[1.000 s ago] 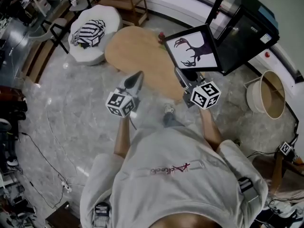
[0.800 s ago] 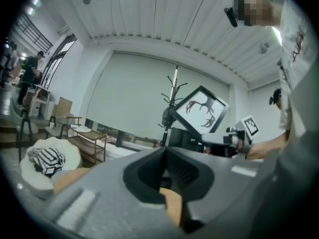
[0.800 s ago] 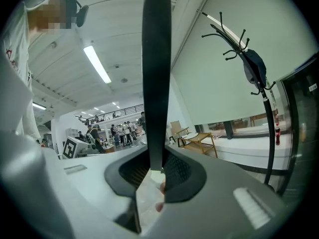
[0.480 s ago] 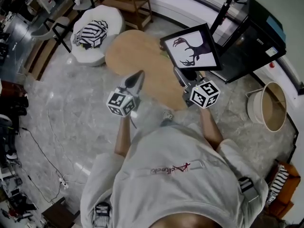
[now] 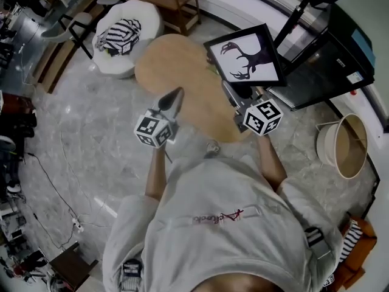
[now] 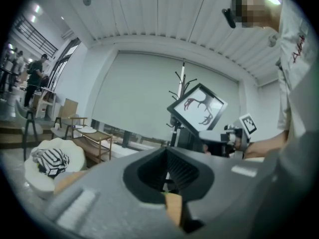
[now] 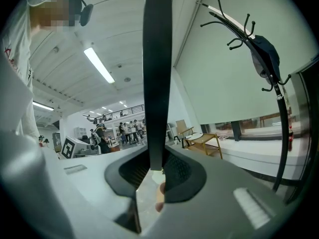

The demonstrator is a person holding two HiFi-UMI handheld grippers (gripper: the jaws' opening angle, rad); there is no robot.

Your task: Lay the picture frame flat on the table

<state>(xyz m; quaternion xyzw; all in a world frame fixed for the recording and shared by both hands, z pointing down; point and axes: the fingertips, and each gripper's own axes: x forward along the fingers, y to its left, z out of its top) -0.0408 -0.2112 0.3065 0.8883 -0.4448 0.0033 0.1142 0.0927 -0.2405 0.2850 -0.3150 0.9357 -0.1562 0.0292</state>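
One frame (image 5: 246, 61): black border, white picture, dark antlered silhouette. Raised off the table (image 5: 170, 66), above its right rim, tilted, picture side up toward the head view. From the left gripper view, seen in the air (image 6: 199, 108), one corner highest, well above the table's level. From the right gripper view, seen edge-on as a dark upright bar (image 7: 157, 73).

Counted: one frame, one oval wooden table, two grippers, one marker cube on each. Left of the table, one white seat (image 5: 124, 35) with a striped cloth on it. Right of the table, well apart, one round basket (image 5: 343, 145).

Right gripper (image 5: 238, 93) at the table's right side, pointed up and away from the body, pinching the frame's lower edge; in its own view (image 7: 155, 176), pads pressed on both faces of the dark bar, with a bit of a finger visible below the jaws. Right forearm (image 5: 267, 157) bare, stretched forward from the shoulder toward the table's near right rim.

Left gripper (image 5: 173, 100) over the table's near rim, just left of the right one, aimed across the table. In its own view (image 6: 167, 178), fingers pressed together with nothing between them. Left forearm (image 5: 157, 169) bare, reaching straight ahead, elbow close to the torso.
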